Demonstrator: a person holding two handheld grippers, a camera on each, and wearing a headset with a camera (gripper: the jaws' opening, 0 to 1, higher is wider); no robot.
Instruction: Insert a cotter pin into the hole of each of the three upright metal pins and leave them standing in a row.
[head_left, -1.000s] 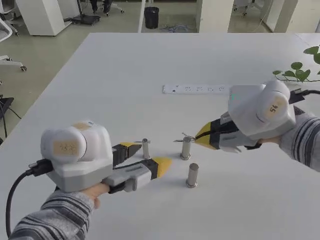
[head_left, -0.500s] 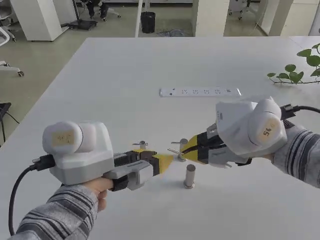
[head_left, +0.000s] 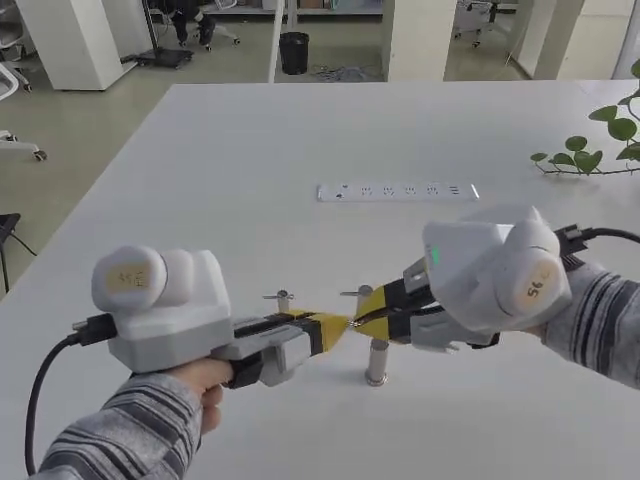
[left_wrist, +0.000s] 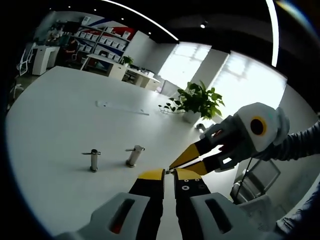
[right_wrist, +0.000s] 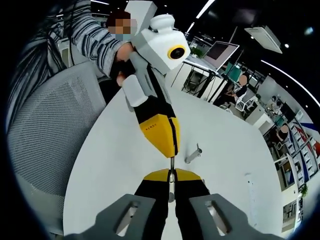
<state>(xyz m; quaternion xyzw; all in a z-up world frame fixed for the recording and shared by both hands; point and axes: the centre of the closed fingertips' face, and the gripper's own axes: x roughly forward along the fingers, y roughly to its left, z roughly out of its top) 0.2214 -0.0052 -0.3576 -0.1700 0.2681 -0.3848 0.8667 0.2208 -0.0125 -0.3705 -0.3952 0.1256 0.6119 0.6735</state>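
Note:
Three short metal pins stand on the white table (head_left: 250, 180). The left pin (head_left: 283, 299) and the middle pin (head_left: 364, 293) each carry a cotter pin through the top. The nearer pin (head_left: 377, 362) has a bare top. Above it, a thin loose cotter pin (head_left: 351, 322) spans the meeting tips of both grippers. My left gripper (head_left: 338, 324) is shut on one end and my right gripper (head_left: 362, 320) on the other. The right gripper view shows the cotter pin (right_wrist: 171, 166) running from my right gripper (right_wrist: 171, 175) to the left gripper's yellow tip (right_wrist: 172, 150). The two fitted pins (left_wrist: 93, 160) (left_wrist: 134, 156) show in the left gripper view.
A white power strip (head_left: 397, 191) lies across the table beyond the pins. A leafy plant (head_left: 600, 150) reaches in at the right edge. A grey mesh chair (right_wrist: 45, 130) stands beside the table in the right gripper view.
My left gripper, open a second ago, has moved right and shut on the cotter pin's free end. The right gripper came down and left with the pin, in front of the middle pin.

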